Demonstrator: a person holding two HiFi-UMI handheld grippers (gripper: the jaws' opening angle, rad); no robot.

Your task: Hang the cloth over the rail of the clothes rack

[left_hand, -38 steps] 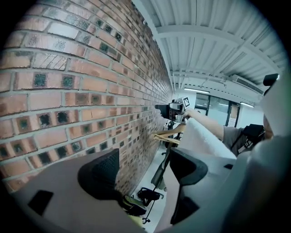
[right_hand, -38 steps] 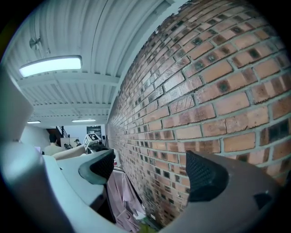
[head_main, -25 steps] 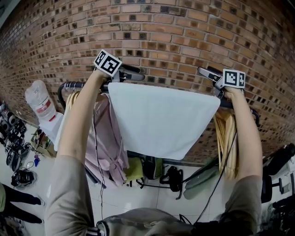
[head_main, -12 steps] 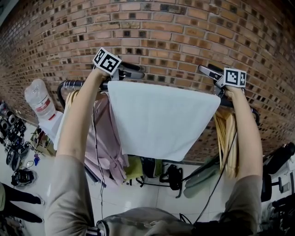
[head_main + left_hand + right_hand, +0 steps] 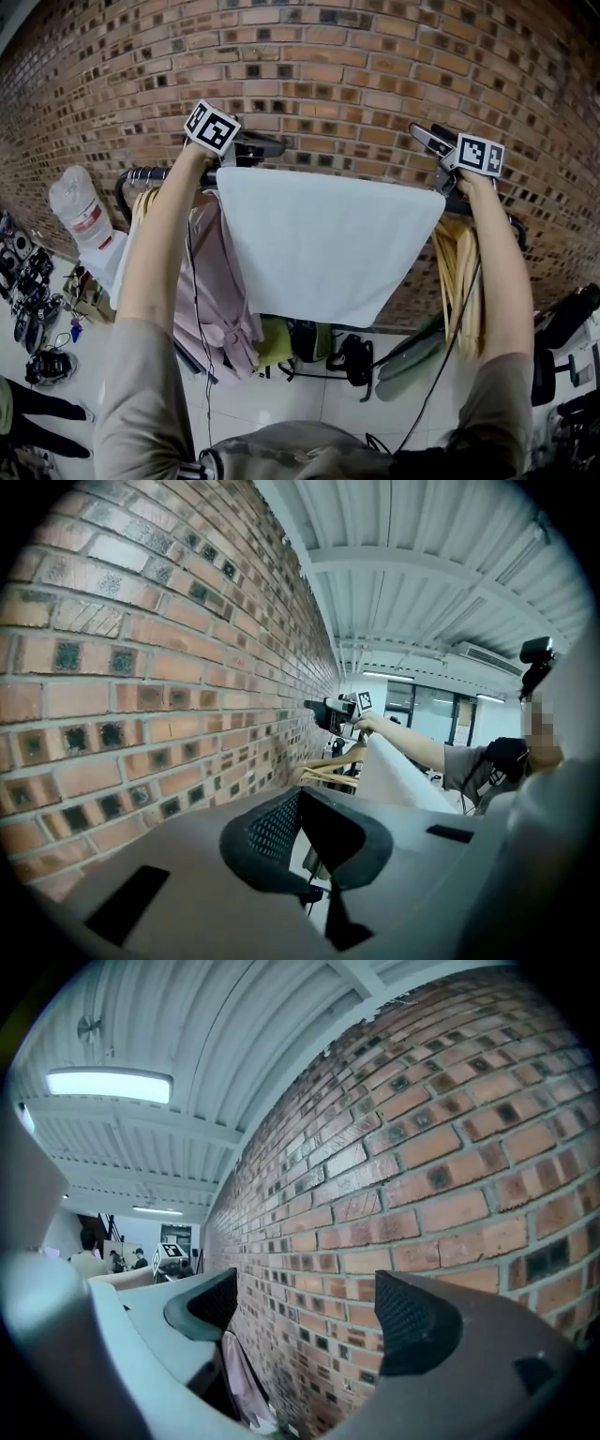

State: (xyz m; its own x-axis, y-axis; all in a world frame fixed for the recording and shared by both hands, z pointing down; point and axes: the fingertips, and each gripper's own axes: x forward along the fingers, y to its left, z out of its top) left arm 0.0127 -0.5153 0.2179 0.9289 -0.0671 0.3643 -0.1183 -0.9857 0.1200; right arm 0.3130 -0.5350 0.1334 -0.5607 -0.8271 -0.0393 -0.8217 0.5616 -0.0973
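The cloth (image 5: 328,239) drapes over the rail (image 5: 141,174). Above the cloth's top edge, the left gripper (image 5: 275,147) has its jaws clenched on nothing and the right gripper (image 5: 419,133) is released.

We are in a large indoor workspace: brick wall (image 5: 375,56), ribbed ceiling (image 5: 187,1016) with strip lights (image 5: 108,1084), glass partitions (image 5: 436,719), gear (image 5: 45,364) strewn on a white tiled floor (image 5: 281,408).

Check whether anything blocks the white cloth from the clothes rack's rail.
Nothing visible does. The white rectangular cloth already hangs draped over the black metal rail. It sits in the stretch between the pink garment on one side and the pale wooden hangers on the other.
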